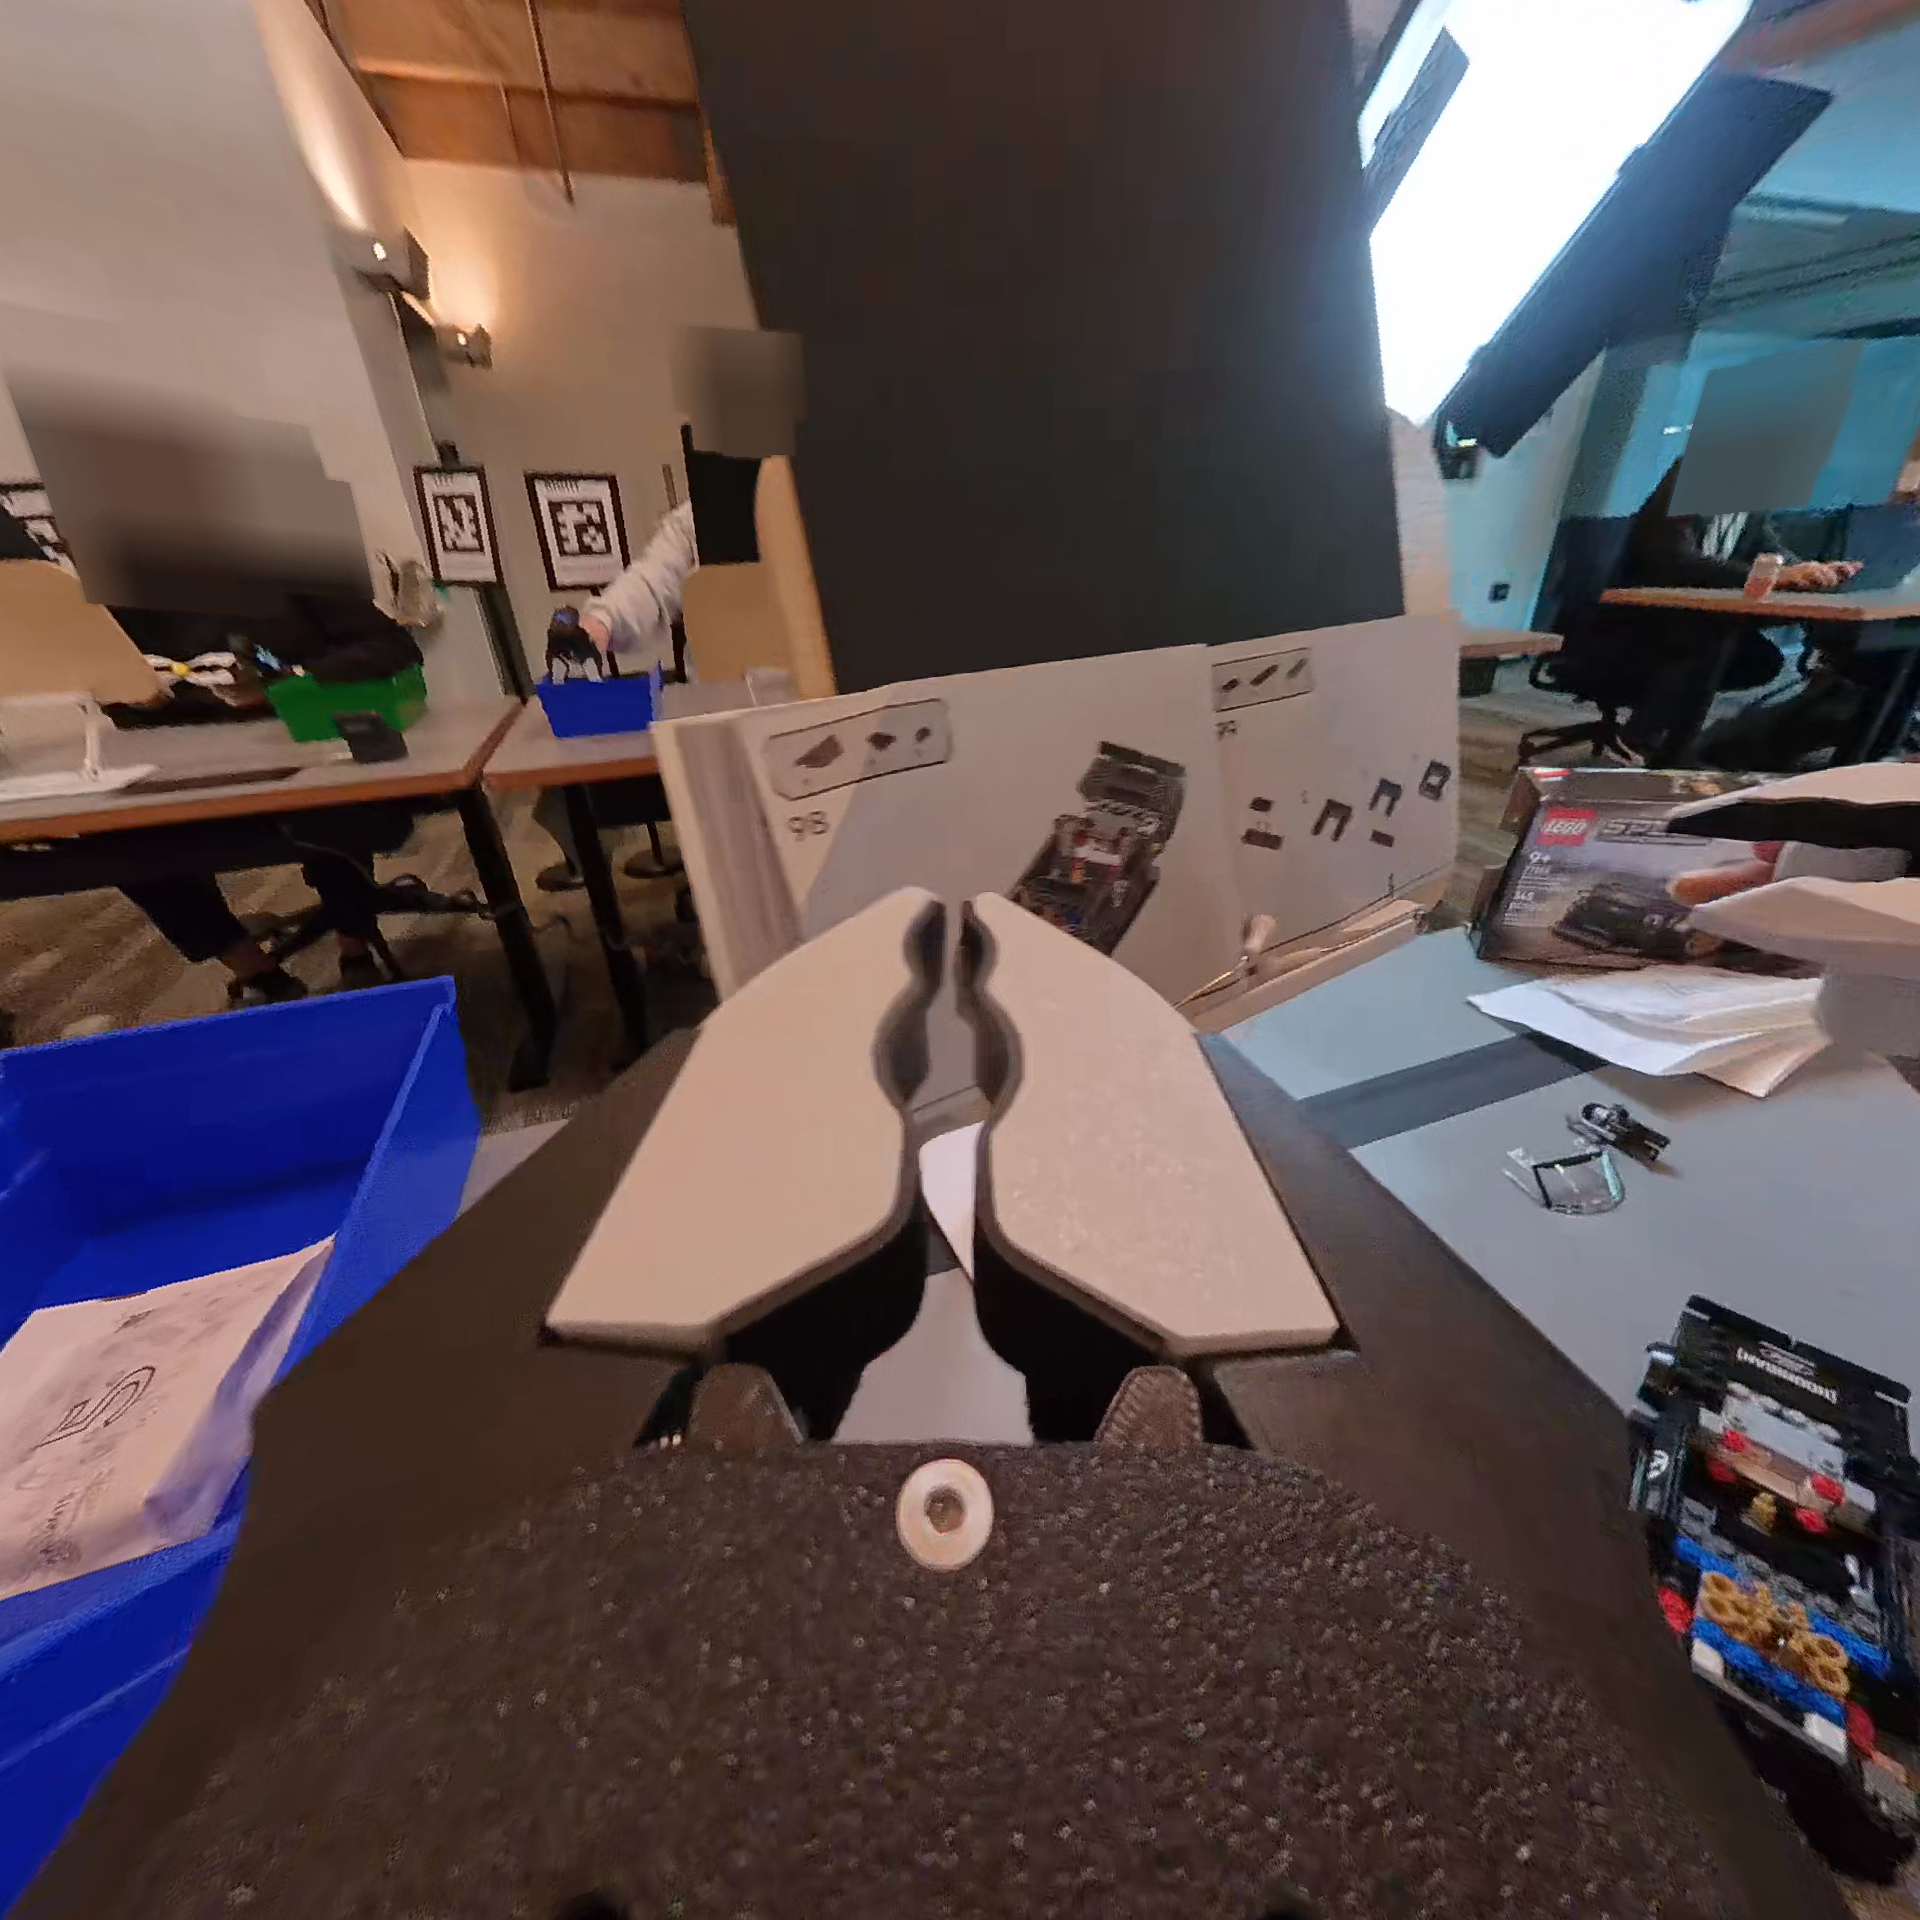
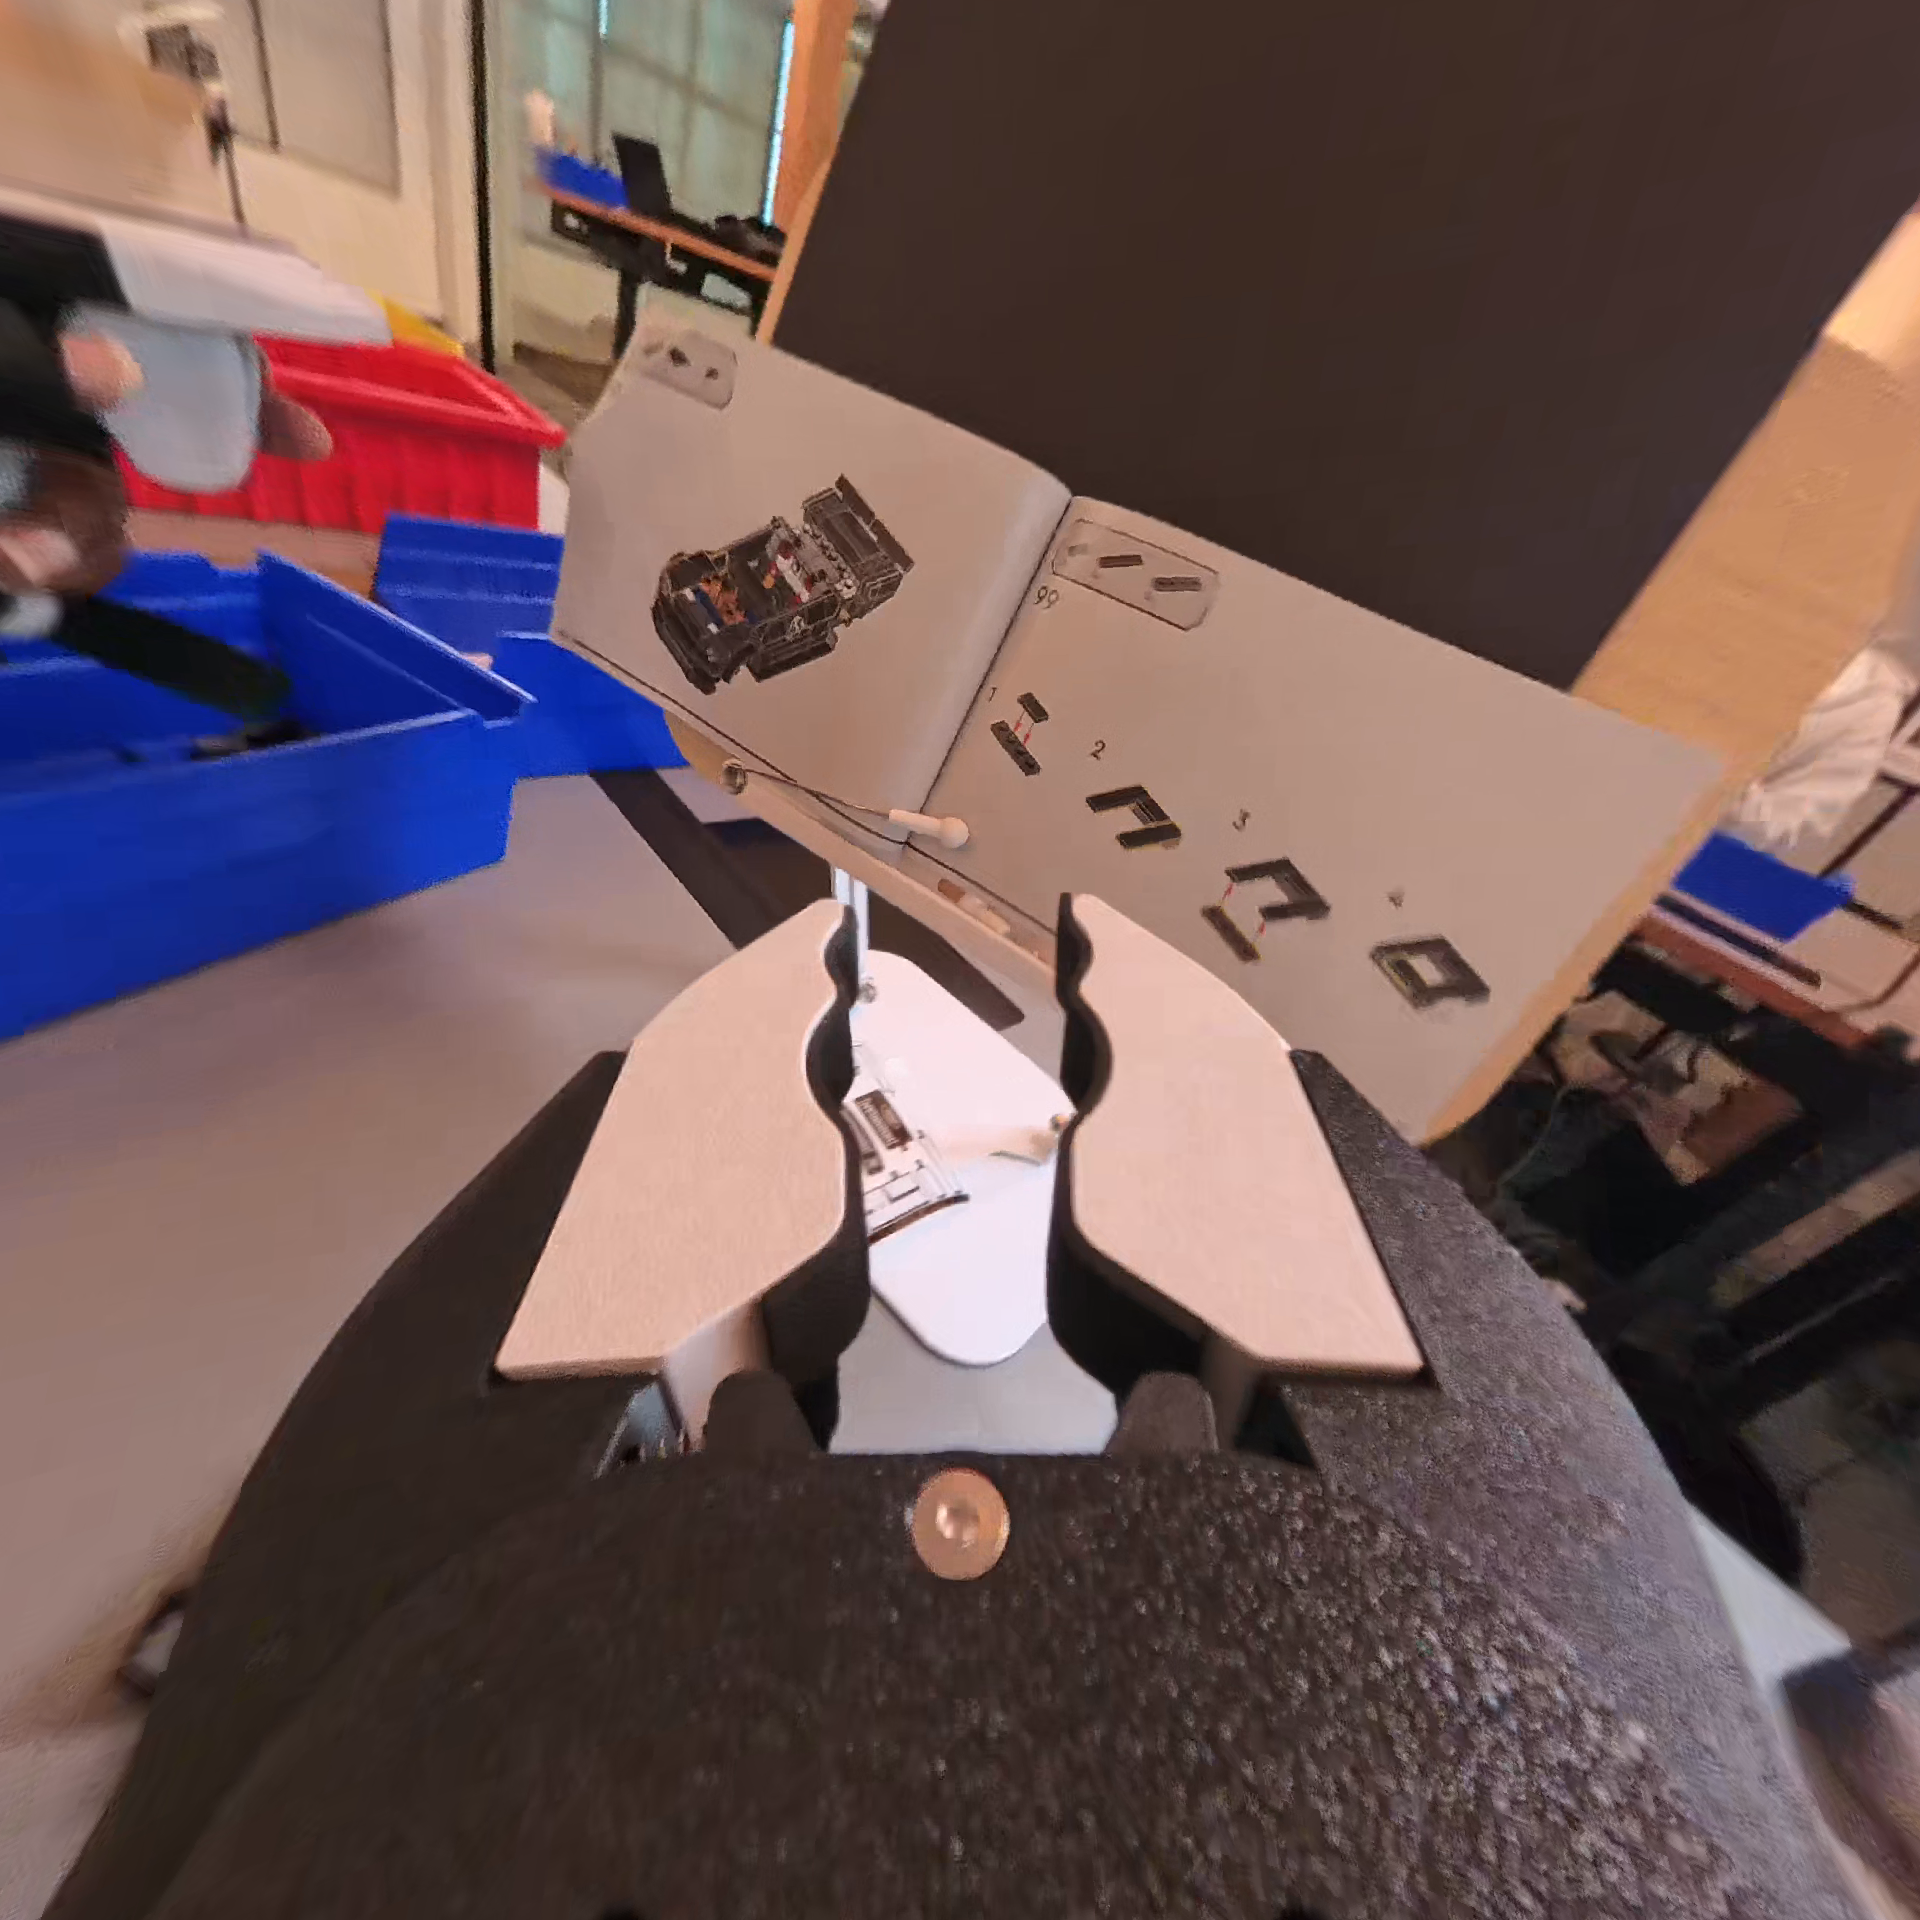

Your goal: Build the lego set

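Left gripper (image 1: 956, 914) pressed together, right gripper (image 2: 956, 914) spread, both empty, facing the propped white instruction booklet (image 2: 1247, 790); best: match parts to its diagrams before touching the half-built black brick car (image 1: 1777, 1507).

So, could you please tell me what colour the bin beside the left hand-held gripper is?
The bin is bright blue, clearest in the left wrist view.

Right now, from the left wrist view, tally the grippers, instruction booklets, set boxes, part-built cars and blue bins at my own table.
Grippers: 2, left gripper and right gripper
Instruction booklet: 1
Set box: 1
Part-built car: 1
Blue bin: 1
Total: 6
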The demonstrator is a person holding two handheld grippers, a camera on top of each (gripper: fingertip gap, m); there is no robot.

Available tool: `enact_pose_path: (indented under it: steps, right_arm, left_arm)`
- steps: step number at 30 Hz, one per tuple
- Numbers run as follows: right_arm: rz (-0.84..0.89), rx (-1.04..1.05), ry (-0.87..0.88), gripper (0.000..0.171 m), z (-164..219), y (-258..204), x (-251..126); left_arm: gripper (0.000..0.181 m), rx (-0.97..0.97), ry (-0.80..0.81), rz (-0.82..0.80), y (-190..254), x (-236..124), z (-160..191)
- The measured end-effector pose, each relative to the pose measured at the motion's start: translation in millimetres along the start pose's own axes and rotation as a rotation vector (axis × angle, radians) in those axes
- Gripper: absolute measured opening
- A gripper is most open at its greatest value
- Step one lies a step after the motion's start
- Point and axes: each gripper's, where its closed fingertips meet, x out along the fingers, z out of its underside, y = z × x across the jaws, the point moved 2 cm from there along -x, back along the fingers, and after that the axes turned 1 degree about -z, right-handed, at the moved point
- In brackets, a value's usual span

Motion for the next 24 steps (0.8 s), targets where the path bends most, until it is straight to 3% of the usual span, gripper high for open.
enact_pose_path:
  steps: [5, 12, 24]
  right_arm:
    - [0.069, 0.145, 0.041, 0.000, -11, -6, -55]
    - [0.165, 0.255, 0.203, 0.000, -25, 0, -106]
    - [0.139, 0.225, 0.223, 0.000, -9, 3, -104]
  left_arm:
    - [0.000, 0.044, -0.017, -0.077, 30, 8, 12]
    - [0.000, -0.030, 0.046, -0.209, 18, 31, -7]
    - [0.000, -0.040, 0.063, -0.323, -22, 60, 1]
